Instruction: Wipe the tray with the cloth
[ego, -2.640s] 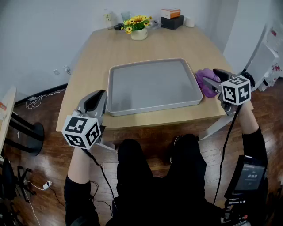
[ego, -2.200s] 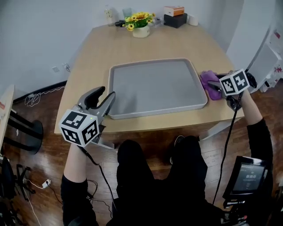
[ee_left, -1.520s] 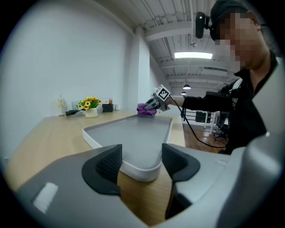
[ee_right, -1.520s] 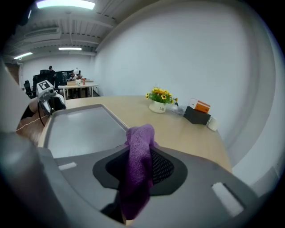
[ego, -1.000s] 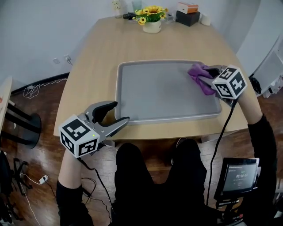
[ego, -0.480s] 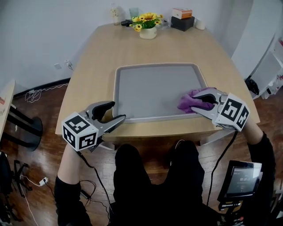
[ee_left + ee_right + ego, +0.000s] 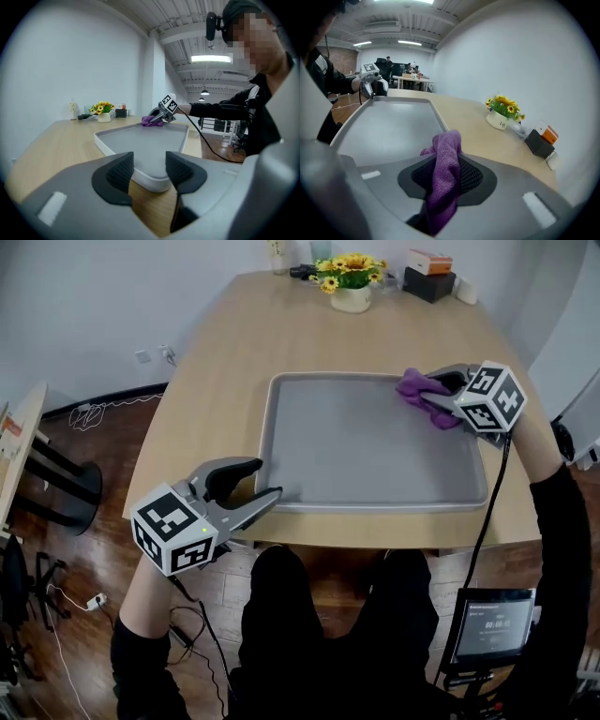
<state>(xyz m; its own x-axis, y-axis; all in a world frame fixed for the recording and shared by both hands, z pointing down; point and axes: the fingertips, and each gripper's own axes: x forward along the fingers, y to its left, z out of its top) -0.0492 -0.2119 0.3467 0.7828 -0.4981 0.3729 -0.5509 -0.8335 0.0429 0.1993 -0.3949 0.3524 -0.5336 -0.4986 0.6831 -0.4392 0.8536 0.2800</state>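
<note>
- Swept the cloth along the right side of the tray within the last half second, from the near right part to the far right corner.
- Still clamped in the right gripper, jaws closed tight on a fold of the purple fabric (seen bunched between the pads in the right gripper view, loose end hanging forward).
- Narrowed the left gripper just now, but not to a grip: pads apart, with the tray's near left corner showing through the gap and no press on the rim visible.
- Otherwise kept at that corner, likely getting set to steady the tray.
- Covered so far, judging by these strokes: only the right strip.
- Left untouched, by the look of it: the centre and left of the tray floor.
- Probably needed next: passes stepped leftwards, with some risk of sliding the tray on the table unless it is pinned first.
</note>
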